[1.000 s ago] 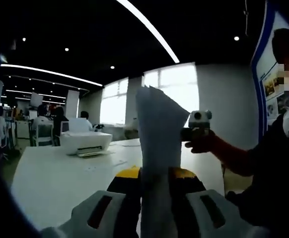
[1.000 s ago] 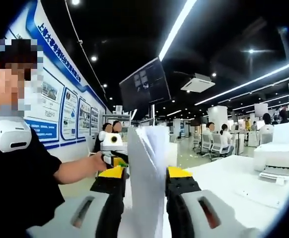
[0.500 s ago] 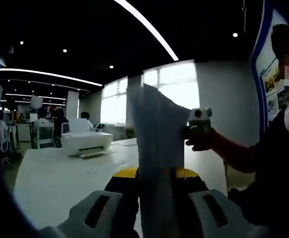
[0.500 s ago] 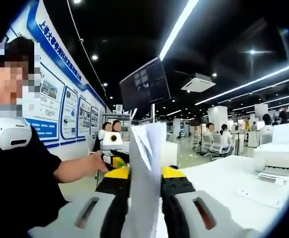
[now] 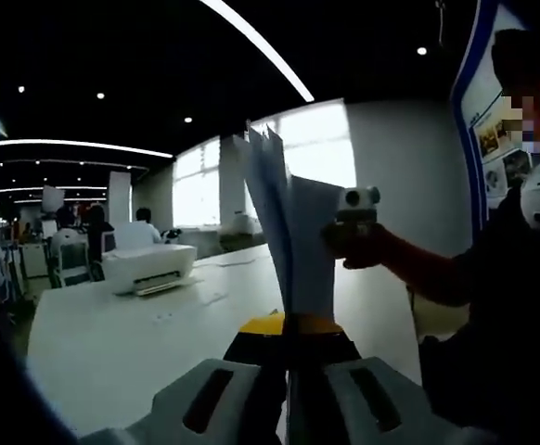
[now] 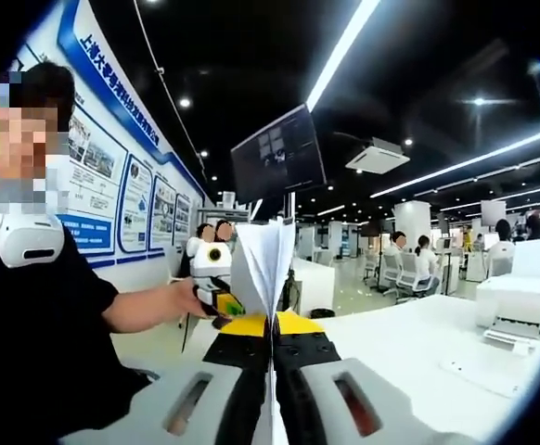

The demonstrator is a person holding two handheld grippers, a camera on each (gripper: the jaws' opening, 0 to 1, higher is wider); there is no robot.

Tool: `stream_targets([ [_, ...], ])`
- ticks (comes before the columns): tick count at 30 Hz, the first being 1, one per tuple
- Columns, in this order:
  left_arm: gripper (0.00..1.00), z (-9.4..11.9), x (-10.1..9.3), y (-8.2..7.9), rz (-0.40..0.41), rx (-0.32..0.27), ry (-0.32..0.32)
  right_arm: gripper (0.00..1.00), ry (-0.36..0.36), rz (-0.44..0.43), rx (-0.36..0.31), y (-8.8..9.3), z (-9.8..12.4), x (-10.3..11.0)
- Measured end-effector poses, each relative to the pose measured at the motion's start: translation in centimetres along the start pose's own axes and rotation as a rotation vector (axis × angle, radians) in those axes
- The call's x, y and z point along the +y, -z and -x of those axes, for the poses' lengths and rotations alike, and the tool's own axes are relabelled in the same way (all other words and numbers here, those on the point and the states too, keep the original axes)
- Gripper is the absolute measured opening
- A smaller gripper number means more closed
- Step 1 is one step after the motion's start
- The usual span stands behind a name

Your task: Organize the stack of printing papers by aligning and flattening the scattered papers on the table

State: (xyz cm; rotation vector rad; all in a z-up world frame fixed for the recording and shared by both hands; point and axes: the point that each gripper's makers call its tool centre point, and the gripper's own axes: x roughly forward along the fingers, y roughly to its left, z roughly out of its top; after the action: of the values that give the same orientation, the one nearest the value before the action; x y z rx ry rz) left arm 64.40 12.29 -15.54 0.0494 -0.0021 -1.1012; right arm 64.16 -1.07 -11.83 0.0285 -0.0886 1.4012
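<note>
Papers point(image 5: 293, 232): a thin sheaf of white printing sheets, held upright and edge-on, centre of frame in the left gripper view. Upper edges fan apart into separate leaves; lower edges run down between the fingers. In the right gripper view the same sheaf point(image 6: 265, 269) stands at centre, its top splayed open like a book, sheets smooth and matte, uncreased.

Left gripper point(image 5: 290, 338): pale grey moulded shells with dark slots, black inner faces, yellow tips. Fingers drawn together, clamped on the lower edge of the papers. Seen also at centre left of the right gripper view point(image 6: 216, 287), held in the person's hand point(image 6: 188, 298), just beside the sheaf.

Right gripper point(image 6: 272, 334): same build, grey shells, black faces, yellow tips. Fingers closed on the papers, the sheet edge passing between them. Seen also at right of centre in the left gripper view point(image 5: 355, 222), gripped by the person's other hand point(image 5: 367, 250), touching the far side of the sheaf.

Worktop point(image 5: 112, 343): flat, white, smooth surface, lower left of the left gripper view; lower right of the right gripper view point(image 6: 418, 348).

Printer point(image 5: 149, 267): white, boxy, rounded corners, standing on the worktop at left of the left gripper view; at the right edge of the right gripper view point(image 6: 520, 301).
</note>
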Motion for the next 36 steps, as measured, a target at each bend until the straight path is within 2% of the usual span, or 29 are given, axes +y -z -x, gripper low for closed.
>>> stream_targets([
  [3, 0.05, 0.0, -0.4, -0.2, 0.002, 0.003, 0.009, 0.00, -0.001, -0.002, 0.003, 0.0, 0.0, 0.1],
  [8, 0.05, -0.5, -1.6, -0.8, -0.042, 0.097, 0.048, 0.00, 0.020, 0.002, 0.020, 0.0, 0.4, -0.1],
  [9, 0.05, -0.5, -1.5, -1.1, -0.047, 0.107, 0.051, 0.02, 0.023, 0.002, 0.025, 0.1, 0.5, -0.1],
  [12, 0.05, -0.4, -1.4, -1.9, -0.071, 0.132, 0.060, 0.18, 0.043, 0.006, 0.042, 0.3, 0.8, -0.2],
  [15, 0.05, -0.3, -1.4, -2.4, -0.089, 0.153, 0.069, 0.22, 0.060, 0.040, 0.059, 0.1, 1.5, -0.2],
  [17, 0.05, -0.2, -1.6, -2.7, -0.119, 0.191, 0.078, 0.26, 0.073, 0.067, 0.067, -0.5, 2.0, -0.4],
  [18, 0.05, -0.1, -1.8, -2.7, -0.126, 0.209, 0.087, 0.27, 0.097, 0.106, 0.098, -0.8, 2.6, -0.9],
  [21, 0.05, -0.1, -2.5, -2.6, -0.174, 0.307, 0.110, 0.30, 0.127, 0.163, 0.137, -1.4, 3.3, -1.1],
  [26, 0.05, -0.5, -3.6, -3.4, -0.233, 0.415, 0.150, 0.35, 0.131, 0.260, 0.218, -2.3, 4.0, -0.2],
  [29, 0.05, -1.1, -4.0, -3.9, -0.256, 0.462, 0.161, 0.36, 0.119, 0.288, 0.234, -3.0, 4.0, 0.6],
  [31, 0.04, -1.6, -4.4, -3.7, -0.256, 0.516, 0.160, 0.38, 0.108, 0.301, 0.234, -3.9, 4.1, 1.2],
  [33, 0.04, -2.3, -4.8, -3.7, -0.283, 0.551, 0.164, 0.42, 0.045, 0.322, 0.253, -4.3, 3.8, 3.0],
  [34, 0.04, -2.4, -4.8, -3.8, -0.292, 0.553, 0.162, 0.43, 0.036, 0.328, 0.260, -4.3, 3.8, 3.3],
  [35, 0.04, -3.0, -5.4, -4.0, -0.328, 0.576, 0.178, 0.45, 0.011, 0.377, 0.302, -4.4, 3.5, 4.3],
  [36, 0.04, -3.3, -5.7, -4.0, -0.334, 0.584, 0.185, 0.45, 0.018, 0.400, 0.333, -4.4, 3.4, 4.5],
])
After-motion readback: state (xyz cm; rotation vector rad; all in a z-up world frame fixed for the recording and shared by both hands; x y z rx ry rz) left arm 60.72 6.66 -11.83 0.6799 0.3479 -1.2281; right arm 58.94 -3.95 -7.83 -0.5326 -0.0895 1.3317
